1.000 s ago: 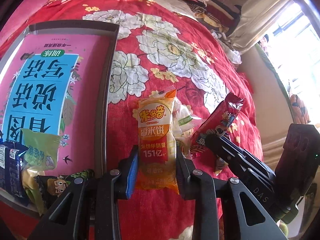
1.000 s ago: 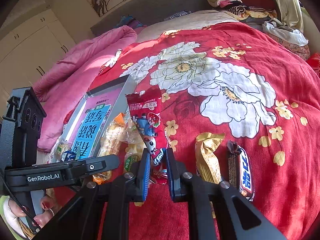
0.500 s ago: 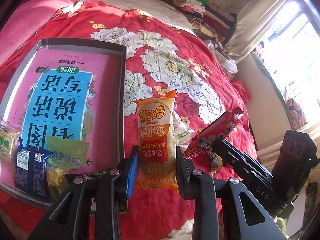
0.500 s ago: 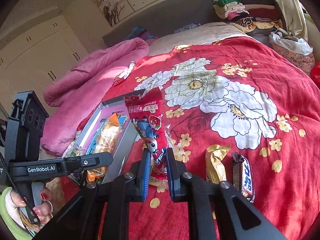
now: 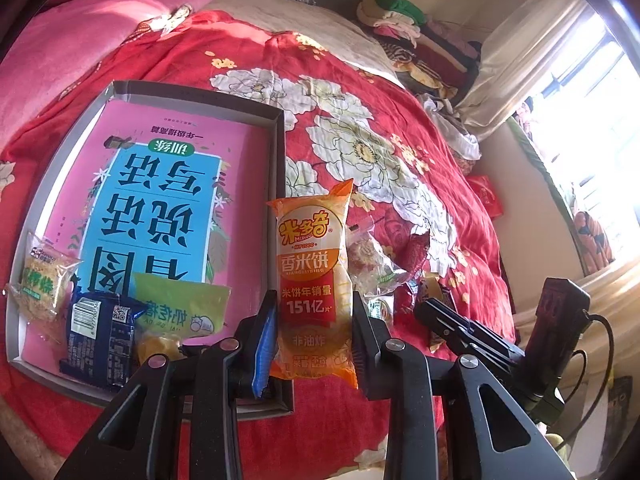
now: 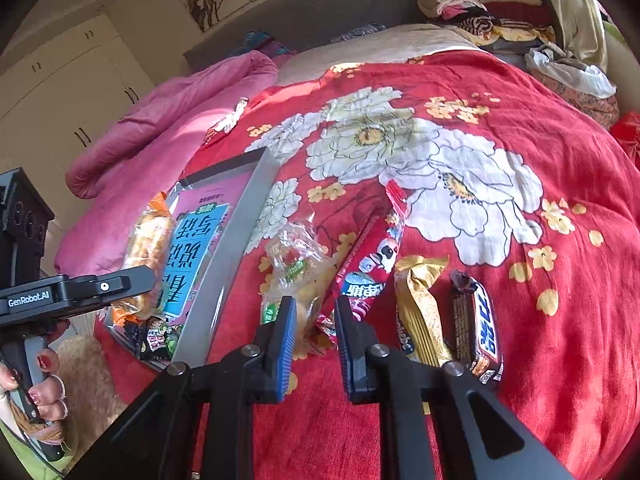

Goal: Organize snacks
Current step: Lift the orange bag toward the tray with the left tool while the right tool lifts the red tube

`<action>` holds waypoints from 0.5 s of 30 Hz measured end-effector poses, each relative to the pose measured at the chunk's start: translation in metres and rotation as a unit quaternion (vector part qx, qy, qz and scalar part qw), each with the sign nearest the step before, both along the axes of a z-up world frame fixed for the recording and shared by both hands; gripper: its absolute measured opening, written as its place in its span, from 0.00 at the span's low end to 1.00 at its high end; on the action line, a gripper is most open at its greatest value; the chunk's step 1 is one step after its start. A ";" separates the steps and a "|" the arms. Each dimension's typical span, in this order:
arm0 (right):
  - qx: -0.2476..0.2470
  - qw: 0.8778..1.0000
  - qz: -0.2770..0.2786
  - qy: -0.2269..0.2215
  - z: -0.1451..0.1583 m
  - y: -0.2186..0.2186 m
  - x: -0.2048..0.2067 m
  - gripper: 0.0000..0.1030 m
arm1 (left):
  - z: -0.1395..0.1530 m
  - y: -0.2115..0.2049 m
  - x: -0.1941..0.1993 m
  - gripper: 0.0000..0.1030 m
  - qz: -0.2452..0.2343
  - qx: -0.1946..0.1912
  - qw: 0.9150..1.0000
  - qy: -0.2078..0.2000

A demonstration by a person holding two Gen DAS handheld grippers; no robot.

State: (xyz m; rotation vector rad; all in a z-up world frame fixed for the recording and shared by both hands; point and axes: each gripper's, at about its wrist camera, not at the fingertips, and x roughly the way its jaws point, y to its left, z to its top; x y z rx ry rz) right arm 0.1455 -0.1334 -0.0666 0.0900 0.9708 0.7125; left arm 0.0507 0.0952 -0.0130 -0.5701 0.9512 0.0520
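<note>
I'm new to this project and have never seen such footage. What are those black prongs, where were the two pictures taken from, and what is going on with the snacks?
There is no robot here. A person holds a two-finger gripper in each hand, and each has a fisheye camera looking along its fingers.

The left camera shows the left gripper shut on an orange rice-cracker packet, beside a grey tray on a red floral bedspread. The tray holds a pink book and a few snacks.

The right camera shows the right gripper with jaws opening and nothing between the pads; a red snack packet, a gold bar and a brown chocolate bar lie on the bedspread.
</note>
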 end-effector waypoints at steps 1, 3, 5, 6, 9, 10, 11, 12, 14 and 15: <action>-0.003 1.000 -0.004 0.005 -0.003 0.000 0.003 0.28 | 0.001 0.002 -0.001 0.33 0.001 0.000 1.000 -0.002; -0.011 1.000 -0.015 0.016 -0.009 0.000 0.008 0.37 | 0.004 0.006 -0.004 0.33 0.006 0.002 1.000 -0.005; -0.016 0.999 -0.018 0.023 -0.013 0.003 0.012 0.42 | 0.007 0.013 -0.007 0.33 0.011 0.002 1.000 -0.009; -0.018 0.999 -0.019 0.023 -0.014 0.005 0.013 0.42 | 0.008 0.015 -0.008 0.33 0.014 0.002 1.000 -0.010; -0.024 0.999 -0.021 0.022 -0.018 0.013 0.016 0.42 | 0.010 0.025 -0.012 0.33 0.025 0.003 1.000 -0.013; -0.023 0.999 -0.023 0.026 -0.020 0.014 0.017 0.42 | 0.010 0.029 -0.014 0.33 0.029 0.003 0.999 -0.014; -0.019 0.999 -0.026 0.031 -0.022 0.015 0.019 0.42 | 0.010 0.033 -0.015 0.33 0.032 0.002 0.999 -0.014; -0.016 0.999 -0.030 0.035 -0.024 0.015 0.021 0.42 | 0.010 0.036 -0.016 0.33 0.035 0.002 0.999 -0.014; -0.014 0.999 -0.032 0.037 -0.026 0.016 0.024 0.41 | 0.009 0.043 -0.019 0.33 0.043 0.001 0.999 -0.013; -0.014 0.999 -0.030 0.037 -0.027 0.017 0.026 0.39 | 0.009 0.046 -0.021 0.33 0.046 0.000 0.999 -0.013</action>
